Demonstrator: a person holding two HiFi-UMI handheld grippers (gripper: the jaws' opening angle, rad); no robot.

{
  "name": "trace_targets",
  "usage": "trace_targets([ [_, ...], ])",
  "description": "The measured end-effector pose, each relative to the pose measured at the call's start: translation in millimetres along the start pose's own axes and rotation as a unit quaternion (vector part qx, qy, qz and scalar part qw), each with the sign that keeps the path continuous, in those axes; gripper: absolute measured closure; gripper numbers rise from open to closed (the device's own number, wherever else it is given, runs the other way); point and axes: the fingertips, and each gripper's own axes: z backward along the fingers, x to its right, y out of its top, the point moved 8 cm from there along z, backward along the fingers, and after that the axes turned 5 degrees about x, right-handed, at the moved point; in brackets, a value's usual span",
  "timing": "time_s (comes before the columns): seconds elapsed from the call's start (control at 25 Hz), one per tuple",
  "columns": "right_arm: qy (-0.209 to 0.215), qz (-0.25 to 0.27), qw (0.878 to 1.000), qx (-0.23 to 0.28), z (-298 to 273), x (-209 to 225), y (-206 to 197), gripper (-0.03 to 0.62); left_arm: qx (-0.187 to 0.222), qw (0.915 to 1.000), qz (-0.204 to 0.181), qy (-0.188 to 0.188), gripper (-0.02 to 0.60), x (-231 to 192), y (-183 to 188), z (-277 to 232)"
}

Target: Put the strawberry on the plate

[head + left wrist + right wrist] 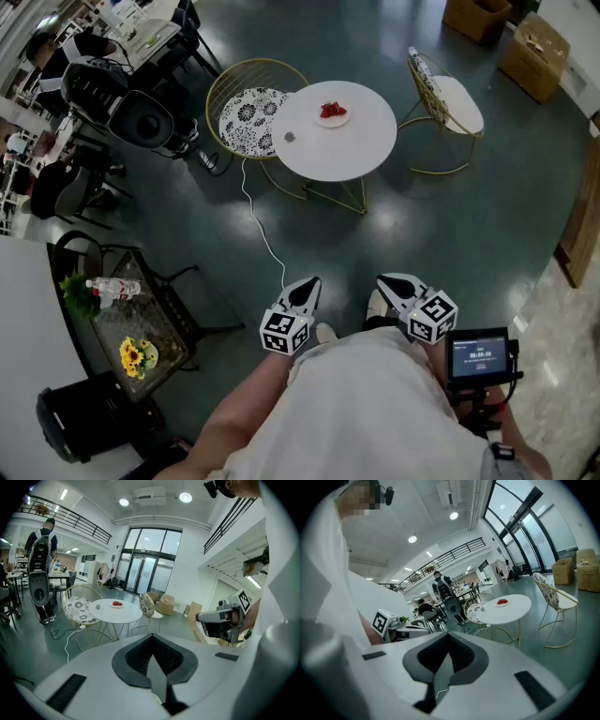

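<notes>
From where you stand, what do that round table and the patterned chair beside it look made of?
Round table: smooth, matte white top, perhaps painted wood or laminate; thin gold legs look like metal rod. Patterned chair: gold wire frame, likely metal, with a black-and-white printed fabric cushion.
</notes>
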Motion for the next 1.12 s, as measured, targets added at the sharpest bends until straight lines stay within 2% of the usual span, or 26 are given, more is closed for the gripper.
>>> trace_targets([
  [0.2, -0.008, -0.015, 0.999, 0.031, -6.6, -6.4, 0.7, 0.588, 0.018, 0.9997, -0.002, 0.014, 0.575, -9.0, 1.8, 16.2],
  [0.36, -0.010, 0.000, 0.999, 0.041, -37.6, -72.3, -9.6, 0.588, 0.033, 0.9993, -0.003, 0.017, 0.575, -40.2, -11.4, 85.3],
  [0.48, -0.011, 0.010, 0.999, 0.037, -42.5, -102.9, -16.5, 0.588, 0.037, 0.9992, 0.002, 0.014, 0.575, -43.5, -21.0, 112.9],
  [0.76, -0.007, 0.023, 0.999, 0.033, -51.2, -142.4, -29.4, 0.588, 0.055, 0.9984, 0.003, 0.015, 0.575, -49.4, -27.3, 146.3],
  [1.12, 0.005, 0.032, 0.999, 0.032, -70.1, -170.3, -34.4, 0.588, 0.067, 0.9973, 0.009, 0.029, 0.575, -58.1, -35.5, 173.7],
])
